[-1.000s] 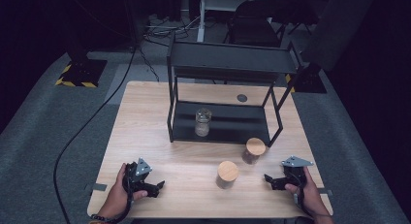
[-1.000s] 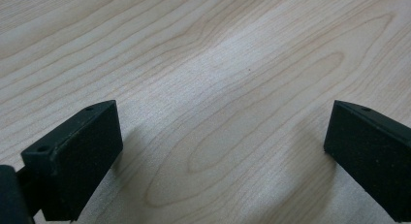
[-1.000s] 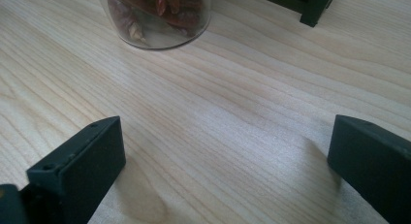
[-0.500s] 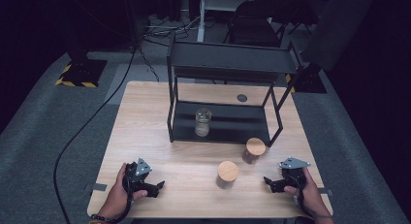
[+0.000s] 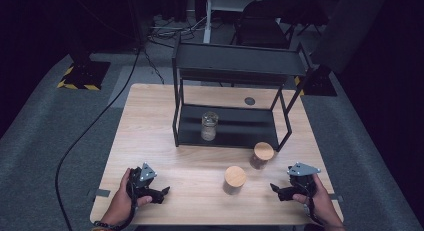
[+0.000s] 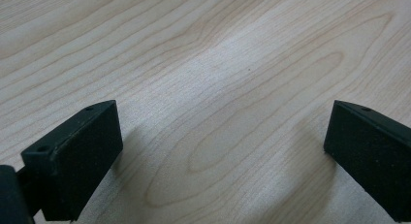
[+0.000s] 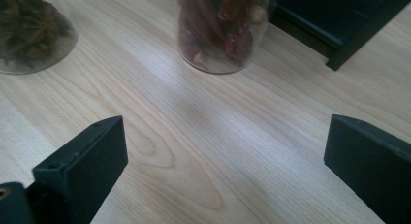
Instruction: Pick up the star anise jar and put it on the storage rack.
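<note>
We are holding both grippers, left gripper (image 5: 161, 193) and right gripper (image 5: 278, 190), spread and empty, and reaching carelessly for the chilli jar (image 7: 220, 27) beside the rack (image 5: 235, 128) risks toppling it against the neighbouring jar (image 5: 234, 179).

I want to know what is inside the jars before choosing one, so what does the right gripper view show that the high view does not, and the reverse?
The right gripper view alone shows the contents: reddish dried pieces in the nearer jar and dark brown dried pieces in the other jar.

The high view alone shows their round wooden lids, the black rack with a clear glass jar on its lower shelf, and both hands.

Both show the wooden table, the two jars standing apart, and the right gripper, jaws open on nothing.
</note>
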